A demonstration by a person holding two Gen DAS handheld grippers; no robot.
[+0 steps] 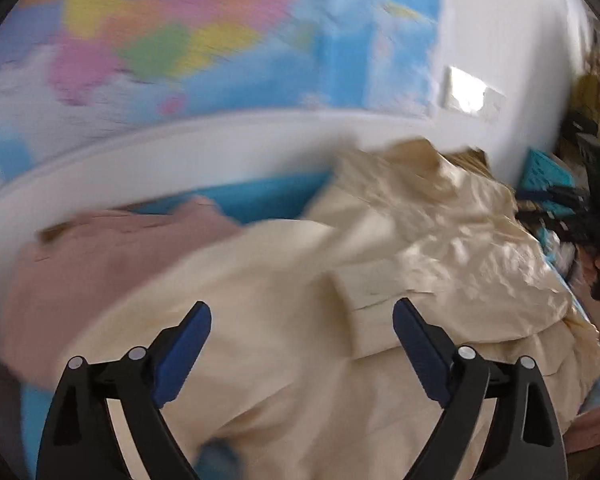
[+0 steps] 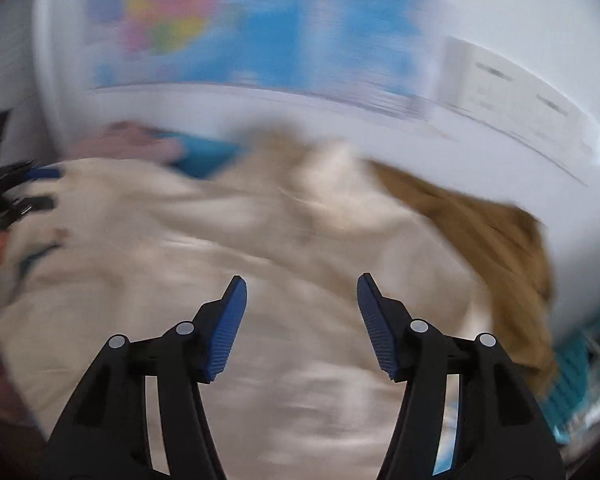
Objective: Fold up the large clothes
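A large cream garment [image 1: 340, 288] lies bunched and partly folded on a blue surface, with a flap pocket showing near its middle. My left gripper [image 1: 302, 312] hovers over it, open wide, nothing between its blue pads. In the right wrist view the same cream garment [image 2: 260, 264] fills the lower frame, blurred. My right gripper [image 2: 302, 284] stands open above it, jaws apart and empty. The other gripper [image 2: 28, 188] shows at the left edge over the cloth. A tan-brown cloth [image 2: 492, 240] lies along the garment's right side.
A pink garment [image 1: 100, 256] lies left of the cream one. A white wall with a coloured map [image 1: 180, 40] stands behind. A teal basket [image 1: 544, 172] sits at the right; a wall plate [image 2: 520, 92] is mounted on the wall.
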